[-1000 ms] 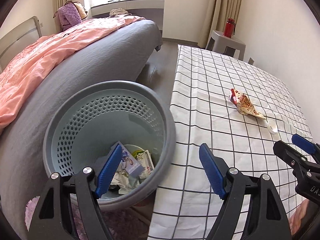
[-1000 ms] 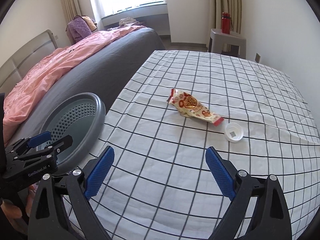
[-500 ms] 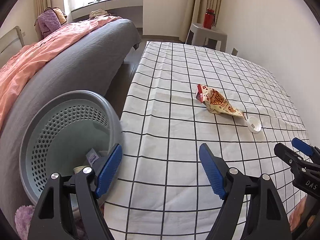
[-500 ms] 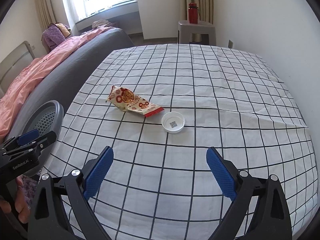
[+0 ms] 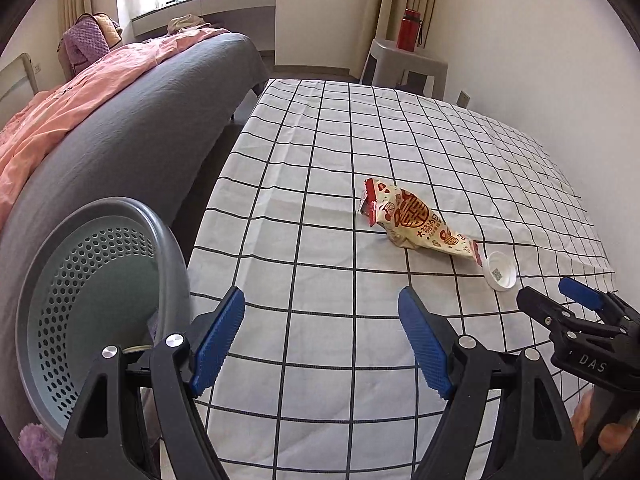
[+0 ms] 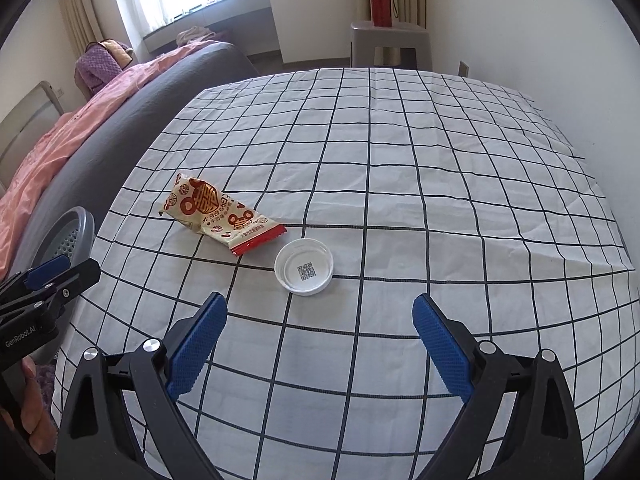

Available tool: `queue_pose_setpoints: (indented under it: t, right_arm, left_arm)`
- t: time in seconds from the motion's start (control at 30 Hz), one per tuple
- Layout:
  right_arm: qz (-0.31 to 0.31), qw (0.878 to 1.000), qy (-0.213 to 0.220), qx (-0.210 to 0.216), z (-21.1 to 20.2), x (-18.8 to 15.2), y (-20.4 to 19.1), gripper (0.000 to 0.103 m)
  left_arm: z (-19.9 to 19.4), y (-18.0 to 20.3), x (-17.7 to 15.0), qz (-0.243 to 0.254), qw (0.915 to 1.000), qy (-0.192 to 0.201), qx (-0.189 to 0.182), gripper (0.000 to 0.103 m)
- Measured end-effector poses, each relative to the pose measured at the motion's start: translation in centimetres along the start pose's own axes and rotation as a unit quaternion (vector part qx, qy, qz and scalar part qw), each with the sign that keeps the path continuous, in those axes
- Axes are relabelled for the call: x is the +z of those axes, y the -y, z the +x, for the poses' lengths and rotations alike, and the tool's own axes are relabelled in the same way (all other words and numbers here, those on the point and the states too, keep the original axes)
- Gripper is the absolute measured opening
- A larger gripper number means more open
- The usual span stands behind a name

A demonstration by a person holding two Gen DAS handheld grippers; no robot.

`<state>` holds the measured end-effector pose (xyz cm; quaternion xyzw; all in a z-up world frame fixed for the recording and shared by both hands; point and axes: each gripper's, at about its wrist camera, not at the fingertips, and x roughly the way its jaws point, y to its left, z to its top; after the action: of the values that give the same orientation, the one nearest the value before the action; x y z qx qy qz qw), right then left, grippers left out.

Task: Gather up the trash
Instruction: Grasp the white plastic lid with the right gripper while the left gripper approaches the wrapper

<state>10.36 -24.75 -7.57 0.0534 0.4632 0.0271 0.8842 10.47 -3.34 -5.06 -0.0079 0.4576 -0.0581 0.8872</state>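
Observation:
A crumpled red-and-cream snack wrapper (image 5: 416, 224) (image 6: 218, 214) lies on the checked tablecloth (image 5: 320, 200) (image 6: 400, 160). Just right of it sits a white plastic lid (image 5: 499, 271) (image 6: 304, 266) with a small code printed inside. My left gripper (image 5: 322, 320) hovers open over the cloth near its left edge, empty. My right gripper (image 6: 320, 330) is open too, empty, with the lid a short way ahead of its fingertips. A grey perforated waste basket (image 5: 92, 280) (image 6: 70, 232) stands on the floor left of the table.
A bed with a grey cover and pink quilt (image 5: 100, 120) runs along the left. At the far end stands a grey stool (image 6: 390, 38) with a red bottle (image 6: 380, 0). A white wall borders the table on the right.
Both grippers have swung right, away from the basket and out over the table. The wrapper and lid now lie closer and more central in both views. Both stayed open.

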Motion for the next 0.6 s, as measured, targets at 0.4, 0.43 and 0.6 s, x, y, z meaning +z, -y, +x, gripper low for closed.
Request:
queue_pose_setpoints:
  t: [0.4, 0.43, 0.6]
  right_arm:
    - [-0.029, 0.999, -0.013, -0.025, 3.3, 1.3, -0.7, 0.082]
    - [-0.032, 0.999, -0.016, -0.027, 3.6, 1.2, -0.8, 0.079]
    - [-0.036, 0.999, -0.022, -0.028, 4.3, 1.2, -0.8, 0.074]
  left_arm:
    - [1.3, 1.3, 0.4, 0.004, 1.0, -0.007, 0.004, 0.076]
    - [1.4, 1.5, 0.4, 0.004, 1.0, -0.008, 0.004, 0.076]
    - [1.6, 2.0, 0.4, 0.005, 0.9999, -0.009, 0.003, 0.076]
